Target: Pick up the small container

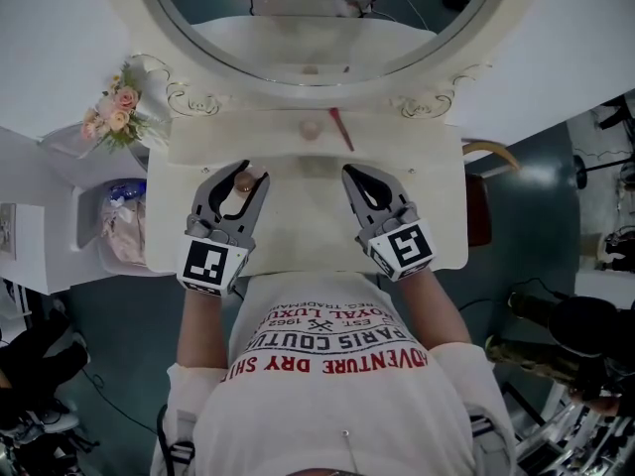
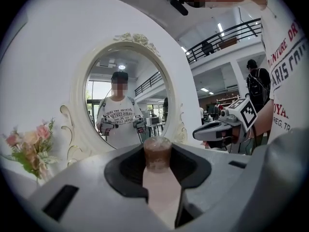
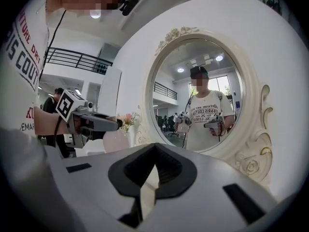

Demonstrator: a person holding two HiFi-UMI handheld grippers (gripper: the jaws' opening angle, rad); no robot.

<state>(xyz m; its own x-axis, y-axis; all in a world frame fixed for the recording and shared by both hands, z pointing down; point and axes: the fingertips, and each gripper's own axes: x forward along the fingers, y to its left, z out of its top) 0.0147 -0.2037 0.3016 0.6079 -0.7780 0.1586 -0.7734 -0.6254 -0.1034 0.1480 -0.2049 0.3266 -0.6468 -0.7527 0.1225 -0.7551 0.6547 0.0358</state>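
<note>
The small container point(image 1: 244, 182) has a pale pink body and a brownish cap point(image 2: 157, 153). It sits between the jaws of my left gripper point(image 1: 253, 175), which is shut on it over the left half of the cream vanity table point(image 1: 437, 236). In the left gripper view the container point(image 2: 161, 192) stands upright between the jaws, in front of the round mirror point(image 2: 126, 105). I cannot tell whether it touches the tabletop. My right gripper point(image 1: 349, 174) hovers over the table's right half, shut and empty, its jaws meeting at the tips point(image 3: 154, 146).
A small pink item point(image 1: 311, 127) and a red stick point(image 1: 341, 129) lie at the back of the table under the mirror frame point(image 1: 298, 77). A pink flower bunch point(image 1: 114, 112) stands at the left. A white shelf with a basket point(image 1: 119, 221) is left of the table.
</note>
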